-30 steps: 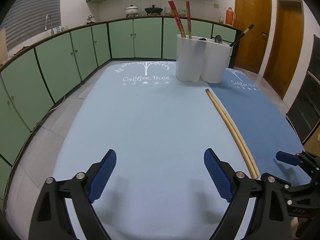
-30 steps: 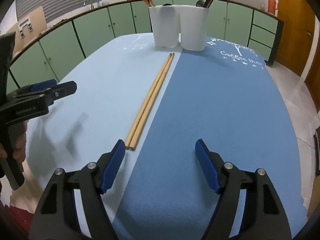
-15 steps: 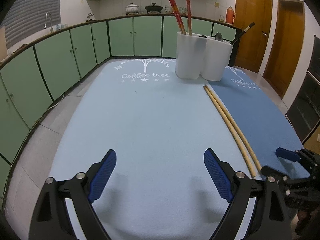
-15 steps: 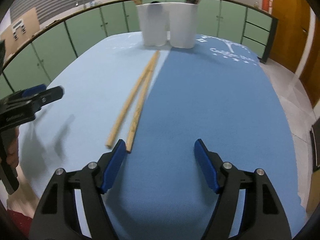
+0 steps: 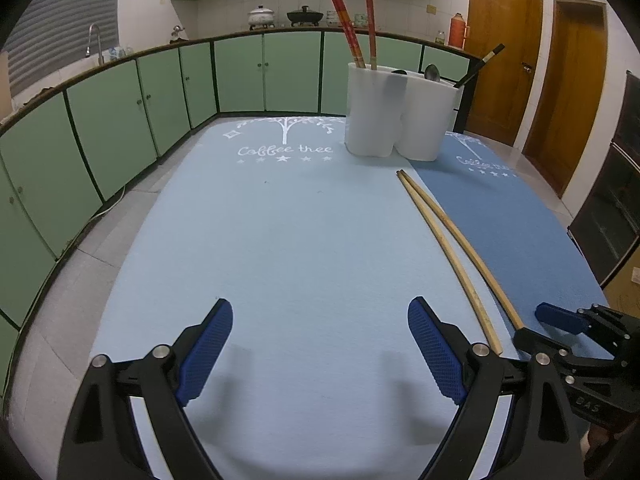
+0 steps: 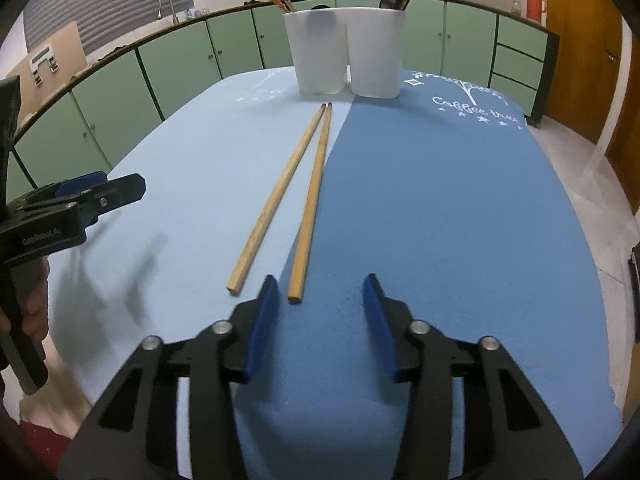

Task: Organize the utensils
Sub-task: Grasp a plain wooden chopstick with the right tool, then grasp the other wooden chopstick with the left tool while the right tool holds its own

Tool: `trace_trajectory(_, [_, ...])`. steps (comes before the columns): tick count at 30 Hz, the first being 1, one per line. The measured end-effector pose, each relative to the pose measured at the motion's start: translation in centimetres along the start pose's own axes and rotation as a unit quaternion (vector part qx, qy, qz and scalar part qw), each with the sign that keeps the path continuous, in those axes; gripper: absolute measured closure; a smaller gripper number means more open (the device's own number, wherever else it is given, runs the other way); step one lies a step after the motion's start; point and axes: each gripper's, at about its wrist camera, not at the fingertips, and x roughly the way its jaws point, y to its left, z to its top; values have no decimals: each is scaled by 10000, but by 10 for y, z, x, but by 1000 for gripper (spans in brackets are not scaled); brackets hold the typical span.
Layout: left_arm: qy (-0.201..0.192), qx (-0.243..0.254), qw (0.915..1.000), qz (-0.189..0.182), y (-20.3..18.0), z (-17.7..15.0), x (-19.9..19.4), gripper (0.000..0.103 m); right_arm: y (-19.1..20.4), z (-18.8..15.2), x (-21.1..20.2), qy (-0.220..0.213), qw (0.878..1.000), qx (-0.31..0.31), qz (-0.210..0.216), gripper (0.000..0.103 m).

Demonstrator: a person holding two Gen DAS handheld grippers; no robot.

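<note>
Two long wooden chopsticks (image 6: 308, 200) lie on the blue mats, their far tips together near a white two-part utensil holder (image 6: 346, 60); they also show in the left wrist view (image 5: 452, 252). The holder (image 5: 400, 112) has red chopsticks, a spoon and dark utensils in it. My right gripper (image 6: 322, 304) is open and empty, its jaws partly narrowed, just before the near end of the right chopstick. My left gripper (image 5: 320, 344) is wide open and empty over the light blue mat, left of the chopsticks.
A light blue mat (image 5: 280, 240) and a darker blue mat (image 6: 440, 220) cover the table. Green kitchen cabinets (image 5: 120, 120) run behind and to the left. Wooden doors (image 5: 560, 80) stand at the right. The table edge drops to a tiled floor.
The near ends of the chopsticks have spread apart. My right gripper moved forward to the right chopstick's end and its jaws narrowed. My left gripper barely moved.
</note>
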Motion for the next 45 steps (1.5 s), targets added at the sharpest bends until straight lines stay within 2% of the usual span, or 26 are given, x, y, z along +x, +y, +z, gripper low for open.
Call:
trace_trajectory(8, [23,23,10000,-36,-3,-2,-1,15,5,-3,0,-104,9999,2,-127,76])
trace_trajectory(11, [25,37,10000,-52,-6,-1,-1,15,9,-4,0,-129,9998,-60,-164,85])
trace_trajectory(13, [23,37,10000,-70,-7,-1,-2,15,11,-3,1,-134,9997,-120,-161,96])
trace_trajectory(19, [32,76,9998,-164,-19,0,-3,15,5,-2,-2,-147,9998,-6,-141,97])
trace_trajectory(29, [219,226,9982,-517,-62,-9,4,17,-49,-8,-23,-235,9958,794,-387,97])
trace_trajectory(39, [530,319,9958,-679,-86,-21,16,36,-64,-3,-26,-290,9940,980,-401,97])
trace_trajectory(42, [525,355,9959,-639,-90,-24,18,38,-63,-4,-28,-292,9938,999,-386,97])
trace_trajectory(45, [499,392,9960,-629,-95,-25,19,45,-62,-4,-29,-299,9937,1012,-383,97])
